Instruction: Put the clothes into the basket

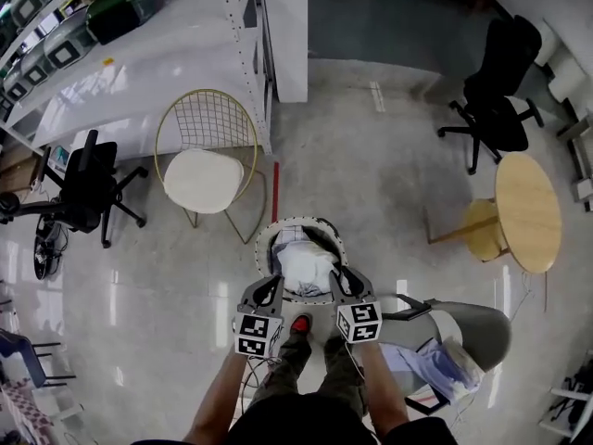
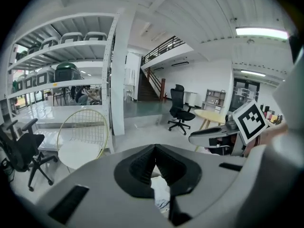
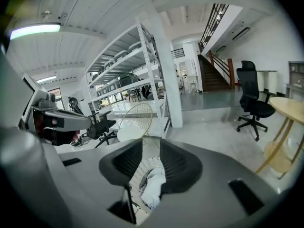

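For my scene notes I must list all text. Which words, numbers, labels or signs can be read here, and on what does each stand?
No readable text anywhere.
Marker cubes: black-and-white square patterns only, no letters.
Shelf crates: any labels are too small to read.

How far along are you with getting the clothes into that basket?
Done: white clothes lie in the basket. In hand: nothing; the left gripper is shut and empty, the right gripper open. Left: pale clothes on the grey chair.
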Available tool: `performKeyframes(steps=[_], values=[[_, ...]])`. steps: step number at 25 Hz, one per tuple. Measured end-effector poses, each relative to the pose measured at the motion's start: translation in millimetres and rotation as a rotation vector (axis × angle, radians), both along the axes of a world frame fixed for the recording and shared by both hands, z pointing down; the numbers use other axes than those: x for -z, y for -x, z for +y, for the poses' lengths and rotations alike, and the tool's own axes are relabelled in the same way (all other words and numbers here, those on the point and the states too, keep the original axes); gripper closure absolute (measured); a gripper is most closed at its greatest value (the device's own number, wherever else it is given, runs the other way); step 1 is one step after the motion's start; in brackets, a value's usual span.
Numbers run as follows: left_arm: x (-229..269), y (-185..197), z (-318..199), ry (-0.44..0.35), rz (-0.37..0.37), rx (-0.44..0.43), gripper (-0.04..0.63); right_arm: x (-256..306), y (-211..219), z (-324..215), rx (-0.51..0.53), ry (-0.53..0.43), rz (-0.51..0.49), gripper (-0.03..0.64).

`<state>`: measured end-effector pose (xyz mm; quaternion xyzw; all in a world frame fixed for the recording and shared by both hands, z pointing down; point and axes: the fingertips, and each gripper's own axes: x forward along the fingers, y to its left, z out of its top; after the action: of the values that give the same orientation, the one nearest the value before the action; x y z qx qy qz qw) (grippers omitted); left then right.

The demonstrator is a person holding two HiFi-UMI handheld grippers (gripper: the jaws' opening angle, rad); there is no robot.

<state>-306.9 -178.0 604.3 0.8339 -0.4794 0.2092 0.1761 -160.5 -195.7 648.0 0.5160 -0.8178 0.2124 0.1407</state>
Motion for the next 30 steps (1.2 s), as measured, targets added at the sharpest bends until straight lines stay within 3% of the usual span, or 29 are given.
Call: performKeyframes(steps=[5,15,23,30], values=[[26,-27,-6,-0.03,0.01,-0.064,0.588,38,-24,6,-0.065,-0.054,0.003,0.52],[72,-105,-15,-0.104,0.055,-0.294,0.588,100,-102,53,-0.351,-0.161,0.018,0.565],[85,-179,10,-0.123,0.086,-0.525,0.588,118,-173,121,-0.61,-0.192,0.068,0.566],[80,-270,62,-0.096,0.121,-0.728,0.588,113,-245,207,-0.833,-0.161,0.1,0.566]])
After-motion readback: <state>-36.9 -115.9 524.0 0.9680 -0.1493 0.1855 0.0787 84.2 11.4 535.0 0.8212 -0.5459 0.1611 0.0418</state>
